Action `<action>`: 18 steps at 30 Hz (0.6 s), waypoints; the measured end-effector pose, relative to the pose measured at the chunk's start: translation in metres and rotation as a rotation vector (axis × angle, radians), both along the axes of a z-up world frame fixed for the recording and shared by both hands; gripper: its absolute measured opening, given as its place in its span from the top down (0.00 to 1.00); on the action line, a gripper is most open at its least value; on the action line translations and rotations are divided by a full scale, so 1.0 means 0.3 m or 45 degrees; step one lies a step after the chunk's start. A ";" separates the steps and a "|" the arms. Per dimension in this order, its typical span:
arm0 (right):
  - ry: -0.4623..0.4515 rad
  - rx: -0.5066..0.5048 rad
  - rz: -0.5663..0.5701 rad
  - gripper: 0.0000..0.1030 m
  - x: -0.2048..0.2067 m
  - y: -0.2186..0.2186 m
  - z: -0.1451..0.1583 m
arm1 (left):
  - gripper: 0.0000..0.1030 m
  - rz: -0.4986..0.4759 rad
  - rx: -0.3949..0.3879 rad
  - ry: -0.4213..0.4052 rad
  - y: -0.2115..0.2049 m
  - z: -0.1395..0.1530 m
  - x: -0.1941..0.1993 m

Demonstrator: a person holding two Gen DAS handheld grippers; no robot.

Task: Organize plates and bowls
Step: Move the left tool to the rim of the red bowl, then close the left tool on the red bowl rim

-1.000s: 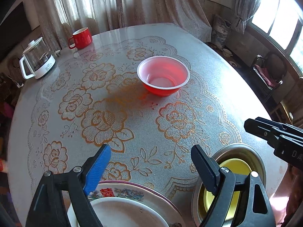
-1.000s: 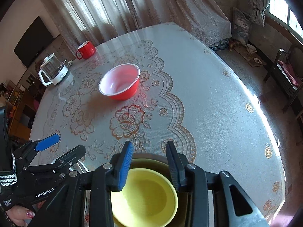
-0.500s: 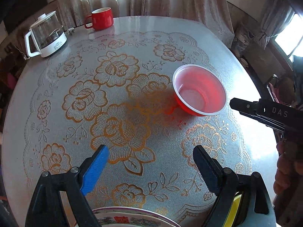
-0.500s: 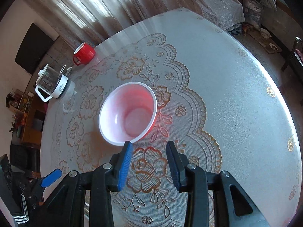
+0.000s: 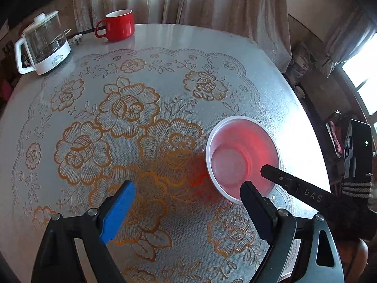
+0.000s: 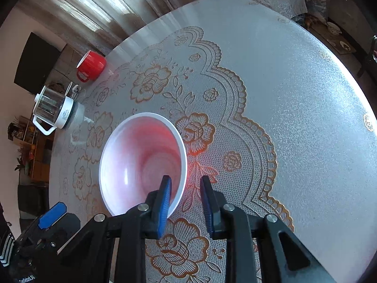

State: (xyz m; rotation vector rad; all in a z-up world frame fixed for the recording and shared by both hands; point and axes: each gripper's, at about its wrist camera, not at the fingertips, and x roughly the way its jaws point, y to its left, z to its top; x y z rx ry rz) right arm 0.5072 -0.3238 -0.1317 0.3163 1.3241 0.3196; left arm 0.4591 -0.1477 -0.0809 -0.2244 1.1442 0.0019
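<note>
A red plastic bowl [image 5: 242,158] with a white rim stands upright on the round table; it also shows in the right wrist view [image 6: 141,165]. My right gripper [image 6: 186,184] is open, its jaws straddling the bowl's near right rim, left finger inside the bowl, right finger outside. In the left wrist view the right gripper [image 5: 292,186] reaches over the bowl from the right. My left gripper [image 5: 188,193] is open and empty, hovering above the tablecloth just left of the bowl. The plates and yellow bowl are out of view.
A red mug [image 5: 117,24] and a glass kettle [image 5: 42,44] stand at the table's far left edge. A lace floral tablecloth [image 5: 122,108] covers the table. Curtains hang behind; the table edge curves away on the right.
Both grippers have moved forward across the table toward the red bowl. The right gripper now straddles its rim. The plates and yellow bowl have dropped out of view.
</note>
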 end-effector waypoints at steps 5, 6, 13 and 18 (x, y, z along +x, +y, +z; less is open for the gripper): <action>-0.017 -0.001 0.028 0.91 -0.017 -0.007 0.000 | 0.12 -0.029 0.041 0.014 -0.032 -0.032 0.026; -0.018 0.003 0.026 0.91 -0.020 -0.011 -0.001 | 0.12 -0.034 0.043 0.015 -0.038 -0.038 0.029; -0.029 0.008 0.016 0.92 -0.055 -0.032 0.017 | 0.12 -0.094 0.080 0.029 -0.082 -0.077 0.037; -0.037 0.023 -0.006 0.92 -0.093 -0.055 0.044 | 0.27 -0.156 0.080 0.017 -0.102 -0.096 0.022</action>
